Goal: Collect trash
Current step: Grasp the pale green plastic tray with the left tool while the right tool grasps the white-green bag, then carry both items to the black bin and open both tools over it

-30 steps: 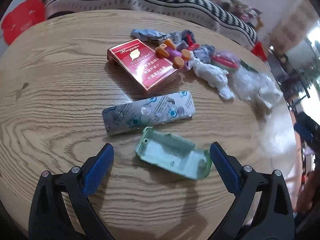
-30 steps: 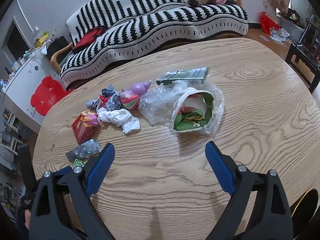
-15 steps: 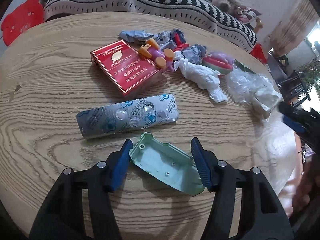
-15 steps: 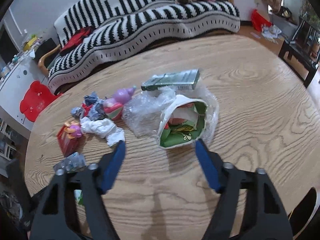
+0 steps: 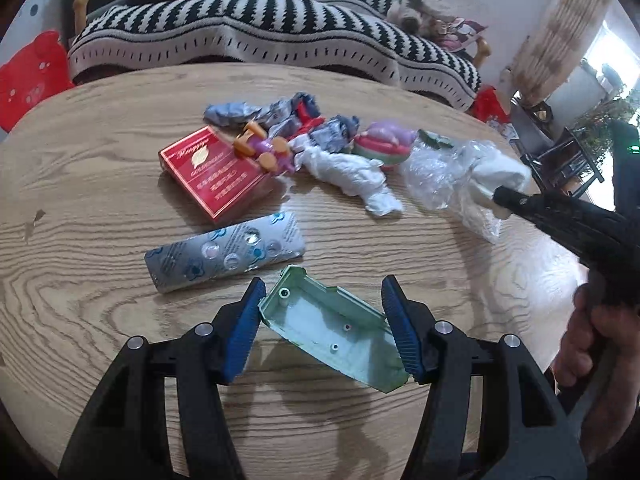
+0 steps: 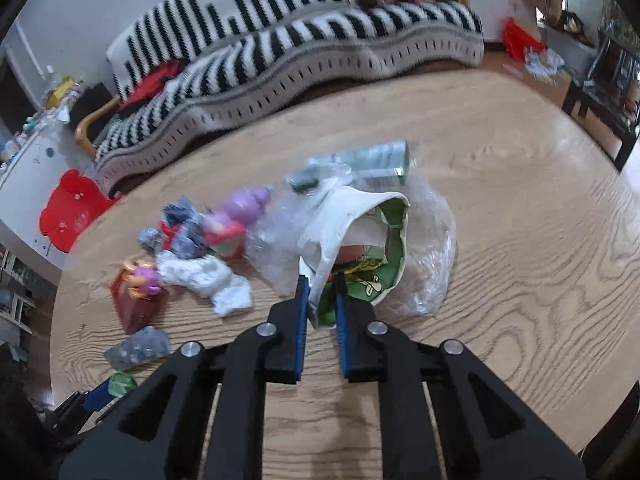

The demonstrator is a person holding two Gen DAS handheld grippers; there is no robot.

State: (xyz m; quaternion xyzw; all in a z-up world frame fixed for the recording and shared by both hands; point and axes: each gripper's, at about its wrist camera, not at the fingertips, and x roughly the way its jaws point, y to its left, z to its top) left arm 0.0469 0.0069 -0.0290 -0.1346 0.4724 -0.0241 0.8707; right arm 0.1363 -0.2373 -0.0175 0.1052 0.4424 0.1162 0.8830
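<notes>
Most trash is uncollected on the tabletop [image 5: 100,184]. Bag [image 6: 360,240] lies on its side mid-table, some wrappers inside; right tool [image 6: 322,300] pinches its rim. Red box [image 5: 214,174], blister pack [image 5: 224,252], tissue [image 5: 352,176] lie loose. Left tool [image 5: 322,320] brackets the green plastic shell [image 5: 332,332], pads touching, grip seemingly closing.

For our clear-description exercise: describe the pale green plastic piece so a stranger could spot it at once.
Start at the round wooden table in front of the striped sofa. At its near edge, just this side of the silver pill strip, lies the pale green plastic tray, between the left tongs. It alone is a hollow hard shell with screw holes.
</notes>
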